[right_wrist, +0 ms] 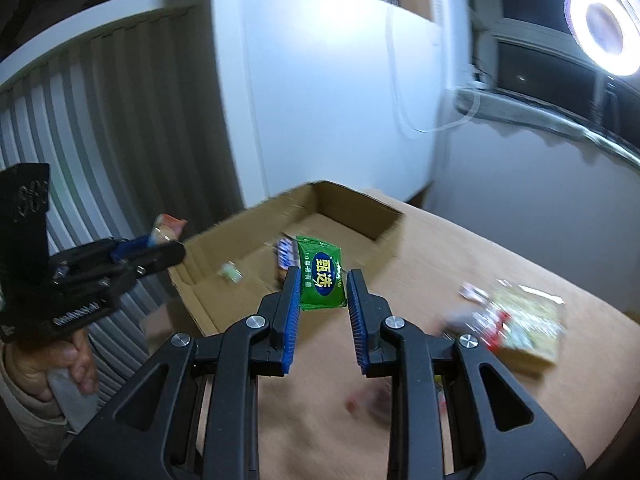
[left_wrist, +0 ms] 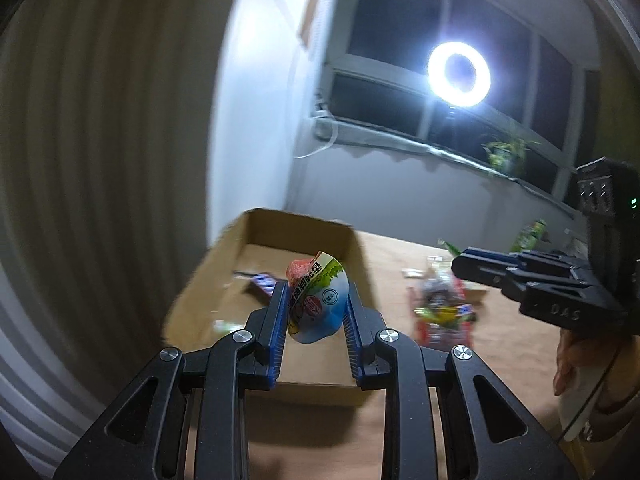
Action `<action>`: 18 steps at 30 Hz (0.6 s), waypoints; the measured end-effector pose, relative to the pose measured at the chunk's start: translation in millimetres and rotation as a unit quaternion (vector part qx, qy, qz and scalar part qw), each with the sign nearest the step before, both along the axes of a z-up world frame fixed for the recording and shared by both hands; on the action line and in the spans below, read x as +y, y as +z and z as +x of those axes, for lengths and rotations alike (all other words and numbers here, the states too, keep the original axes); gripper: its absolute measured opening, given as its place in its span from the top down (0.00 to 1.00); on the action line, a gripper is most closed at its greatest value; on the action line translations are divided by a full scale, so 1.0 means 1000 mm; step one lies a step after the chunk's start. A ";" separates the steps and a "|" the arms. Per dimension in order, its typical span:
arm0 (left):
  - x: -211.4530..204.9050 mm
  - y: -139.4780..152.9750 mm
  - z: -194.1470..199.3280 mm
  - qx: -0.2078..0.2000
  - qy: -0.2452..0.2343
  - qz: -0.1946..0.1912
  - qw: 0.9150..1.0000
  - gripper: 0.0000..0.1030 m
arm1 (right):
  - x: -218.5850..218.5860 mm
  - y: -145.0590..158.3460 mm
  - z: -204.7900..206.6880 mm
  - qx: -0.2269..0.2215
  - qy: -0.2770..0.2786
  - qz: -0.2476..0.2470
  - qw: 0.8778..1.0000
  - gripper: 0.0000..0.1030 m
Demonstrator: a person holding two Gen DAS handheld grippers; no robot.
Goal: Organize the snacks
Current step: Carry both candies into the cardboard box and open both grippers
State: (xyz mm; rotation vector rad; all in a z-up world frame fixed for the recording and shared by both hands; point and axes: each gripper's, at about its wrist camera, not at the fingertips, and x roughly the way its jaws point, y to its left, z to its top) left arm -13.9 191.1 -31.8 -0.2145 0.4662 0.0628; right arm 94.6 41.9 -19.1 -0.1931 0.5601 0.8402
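Left wrist view. The left gripper (left_wrist: 316,304) is closed on a small blue-and-white plastic jelly cup with a printed foil lid (left_wrist: 318,300), squeezed between the blue ribbed pads. The cup lies tipped, its lid facing about 10 o'clock and its rounded base toward 5 o'clock, so its axis runs on that diagonal. Behind it, from 9 to 12 o'clock of the cup, sits a shallow open brown cardboard box (left_wrist: 224,264) on the brown desk (left_wrist: 500,344); the cup hangs above the box's near half. A loose pile of mixed snack packets (left_wrist: 440,312) lies on the desk at 3 o'clock of the box.

Right wrist view. The right gripper (right_wrist: 322,292) is closed on a flat green foil sachet with a blue oval label (right_wrist: 322,280), held by its lower part. The sachet stands on edge, long axis near vertical, top leaning to 11 o'clock, printed face toward the camera. It hangs over the box's near wall, at 5 o'clock of the box floor.

Step in hand: judged a carry of two snacks to the box. The next move calls for lowering each over the box floor, clear of the blue-striped wrapper (right_wrist: 286,258) already inside, then opening.
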 end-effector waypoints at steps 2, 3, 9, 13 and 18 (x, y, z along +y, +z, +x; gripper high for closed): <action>0.010 -0.003 0.003 0.004 0.007 0.000 1.000 0.76 | 0.019 0.001 0.006 -0.005 0.011 -0.001 1.000 0.77; 0.015 -0.005 0.006 0.007 0.010 -0.001 1.000 0.76 | 0.025 0.001 0.009 -0.006 0.014 0.000 1.000 0.77; 0.033 -0.016 0.037 0.018 -0.004 -0.018 1.000 0.72 | 0.063 -0.010 0.045 -0.006 0.023 0.004 1.000 0.63; 0.036 -0.035 0.054 0.047 0.002 -0.026 0.999 0.42 | 0.054 -0.017 0.052 -0.006 -0.004 0.012 1.000 0.43; 0.033 -0.033 0.020 0.023 0.023 -0.028 0.999 0.29 | 0.029 -0.026 0.033 -0.013 -0.023 0.007 1.000 0.37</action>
